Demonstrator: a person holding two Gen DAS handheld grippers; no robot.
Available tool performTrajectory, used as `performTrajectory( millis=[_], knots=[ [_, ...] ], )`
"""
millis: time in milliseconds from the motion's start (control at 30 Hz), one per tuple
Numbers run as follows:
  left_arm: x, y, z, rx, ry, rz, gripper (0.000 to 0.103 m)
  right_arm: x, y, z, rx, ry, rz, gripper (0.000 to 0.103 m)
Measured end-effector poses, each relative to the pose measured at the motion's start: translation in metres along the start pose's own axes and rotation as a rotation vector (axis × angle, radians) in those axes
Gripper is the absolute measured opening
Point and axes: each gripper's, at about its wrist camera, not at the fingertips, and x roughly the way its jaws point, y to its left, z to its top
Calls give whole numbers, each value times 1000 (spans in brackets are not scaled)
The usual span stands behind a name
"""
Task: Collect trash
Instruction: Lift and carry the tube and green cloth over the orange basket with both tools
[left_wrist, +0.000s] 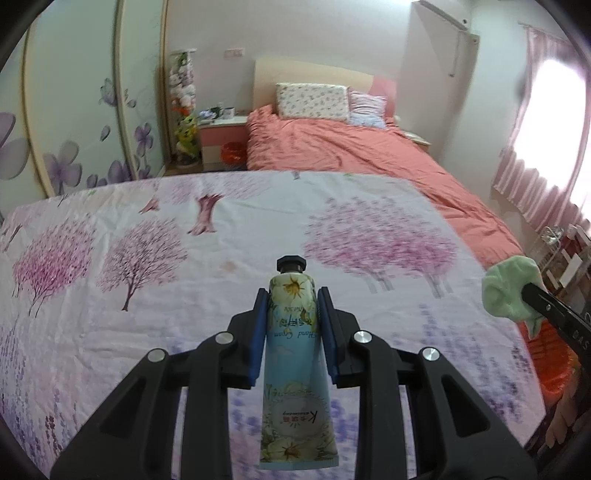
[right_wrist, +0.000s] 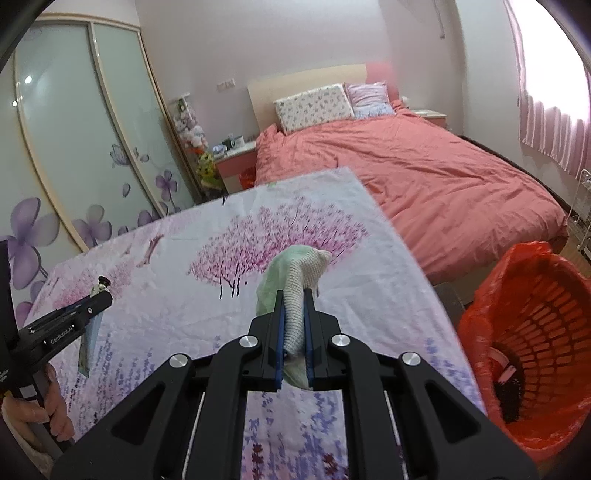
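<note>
Left wrist view: your left gripper (left_wrist: 292, 314) is clamped on a hand cream tube (left_wrist: 291, 365), blue pads (left_wrist: 260, 332) pressing both sides of its upper half. The tube points away along the fingers, black cap (left_wrist: 291, 263) forward, flat crimped end toward the camera, held clear above the table with the tree-print cloth (left_wrist: 147, 258). At the right edge, the right gripper's black finger bites into a pale green cloth (left_wrist: 508, 291), with a sliver of orange bin (left_wrist: 550, 365) below it. Beyond the table: the bed with the coral duvet (left_wrist: 369, 155) and a nightstand (left_wrist: 221, 140). Right wrist view: your right gripper (right_wrist: 294, 328) is closed on that cloth (right_wrist: 295, 291), a bunched green-and-cream knit wad; the jaws stand narrow, fabric bulging forward past the tips and sagging a little below. It hangs above the table cloth (right_wrist: 369, 295), near the right edge. The red-lined orange bin (right_wrist: 546, 332) stands on the floor just beside the table, right of the gripper, with dark scraps at its bottom. Far left, the left gripper (right_wrist: 98, 299) shows side-on, the tube (right_wrist: 90, 339) dangling from its jaws, your hand (right_wrist: 44, 402) on the handle.
</note>
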Motion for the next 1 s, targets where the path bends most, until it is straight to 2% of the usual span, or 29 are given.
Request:
performTrajectory(
  millis=[300, 567, 1000],
  knots=[
    [-29, -60, 3, 72, -32, -117, 27, -48, -27, 9, 30, -85, -22, 9],
    [-47, -131, -1, 164, -50, -248, 27, -85, -60, 10, 75, -161, -59, 9],
    [-39, -255, -15, 276, -19, -451, 27, -110, -144, -1, 189, -217, -183, 9]
  ],
)
